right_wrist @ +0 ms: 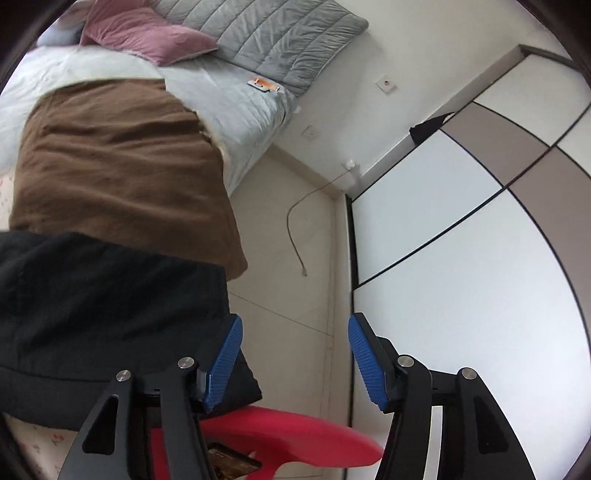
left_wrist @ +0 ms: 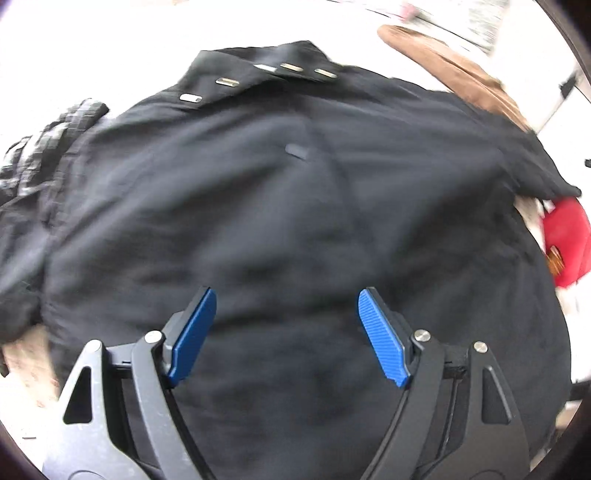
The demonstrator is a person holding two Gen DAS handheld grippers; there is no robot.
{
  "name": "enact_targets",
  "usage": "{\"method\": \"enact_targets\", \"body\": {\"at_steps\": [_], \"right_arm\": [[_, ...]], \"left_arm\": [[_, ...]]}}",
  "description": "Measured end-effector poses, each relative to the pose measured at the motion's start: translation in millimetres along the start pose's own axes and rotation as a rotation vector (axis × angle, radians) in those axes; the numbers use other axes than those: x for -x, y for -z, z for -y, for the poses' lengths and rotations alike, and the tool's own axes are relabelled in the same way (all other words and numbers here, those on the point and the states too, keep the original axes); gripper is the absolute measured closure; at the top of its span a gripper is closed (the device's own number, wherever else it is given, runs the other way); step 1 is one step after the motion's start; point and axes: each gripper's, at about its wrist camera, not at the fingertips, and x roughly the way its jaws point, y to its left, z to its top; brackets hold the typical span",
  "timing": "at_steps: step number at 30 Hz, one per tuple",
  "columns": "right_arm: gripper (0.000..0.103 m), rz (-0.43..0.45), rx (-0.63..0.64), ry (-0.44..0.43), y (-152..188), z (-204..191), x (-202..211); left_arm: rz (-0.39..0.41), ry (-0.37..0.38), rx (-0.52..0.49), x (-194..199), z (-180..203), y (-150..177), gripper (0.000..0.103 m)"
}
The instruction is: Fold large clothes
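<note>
A large black shirt (left_wrist: 280, 206) lies spread out, collar with silver studs (left_wrist: 258, 70) at the far side. My left gripper (left_wrist: 286, 299) hovers open and empty just above its middle. In the right wrist view the shirt's edge (right_wrist: 110, 306) fills the lower left. My right gripper (right_wrist: 293, 325) is open and empty, past the shirt's right edge, over the floor.
A brown garment (right_wrist: 118, 162) lies beyond the black shirt on the bed (right_wrist: 229, 107), with a pink pillow (right_wrist: 144, 33) and grey quilt (right_wrist: 266, 33). A checked garment (left_wrist: 55, 136) lies at left. A red object (right_wrist: 288, 439) sits below the right gripper. A wardrobe (right_wrist: 461, 236) stands at right.
</note>
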Motion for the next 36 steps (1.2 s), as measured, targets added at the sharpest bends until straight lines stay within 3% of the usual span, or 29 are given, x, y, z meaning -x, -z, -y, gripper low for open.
{"method": "enact_targets", "body": {"at_steps": [3,6,8,10,14,16,18,22,23,25,26,27,29,31,33,34,36], "right_arm": [[0.039,0.063,0.035,-0.195,-18.8,-43.1,29.7],[0.033,0.109,0.18,-0.428,-37.4,-140.2,55.6],[0.033,0.104,0.241,-0.566,-44.4,-195.6,64.5],[0.033,0.091,0.292,-0.712,-50.2,-261.1,76.5],[0.033,0.055,0.389,-0.894,-45.6,-388.4,95.9],[0.033,0.055,0.446,-0.885,-43.9,-438.9,97.6],[0.033,0.06,0.476,-0.863,-35.0,-463.7,99.9],[0.034,0.032,0.452,-0.851,-41.3,-498.8,75.7],[0.035,0.044,0.443,-0.856,-40.3,-497.8,74.7],[0.046,0.089,0.468,-0.865,-31.3,-500.3,81.1],[0.059,0.121,0.504,-0.869,-22.5,-501.2,87.4],[0.077,0.135,0.525,-0.874,-17.1,-501.2,92.0],[0.089,0.176,0.561,-0.862,-6.5,-498.9,103.3],[0.092,0.306,0.552,-0.756,1.1,-499.1,121.6],[0.093,0.377,0.507,-0.704,0.6,-496.4,135.6],[0.093,0.381,0.488,-0.678,-1.3,-504.6,133.4],[0.086,0.277,0.492,-0.633,0.0,-530.9,114.9]], "left_arm": [[0.035,-0.127,0.012,-8.6,-42.8,-27.7,0.023],[0.083,-0.254,0.025,-22.4,-91.4,-64.0,0.023],[0.096,-0.262,0.064,-31.4,-121.8,-84.1,0.023],[0.085,-0.219,0.113,-46.1,-148.7,-105.8,0.023],[0.106,-0.165,0.095,-73.1,-170.5,-138.7,0.023],[0.108,-0.174,0.053,-88.7,-175.1,-152.8,0.023],[0.087,-0.167,0.037,-105.7,-182.9,-165.4,0.023],[0.034,-0.072,0.082,-128.1,-200.6,-172.2,0.025],[0.012,-0.041,0.108,-133.4,-203.4,-171.3,0.029],[0.024,0.052,0.147,-132.0,-200.6,-165.7,0.062],[0.027,0.065,0.133,-129.8,-194.5,-163.3,0.071],[0.033,0.06,0.118,-127.0,-185.2,-159.5,0.087],[0.081,-0.009,0.107,-117.9,-170.5,-153.8,0.092],[0.164,-0.069,0.148,-106.9,-169.8,-151.5,0.093],[0.271,-0.108,0.212,-98.9,-172.5,-151.7,0.093],[0.279,-0.12,0.228,-103.2,-173.4,-152.6,0.092],[0.209,-0.209,0.179,-136.7,-163.2,-156.7,0.085]]}}
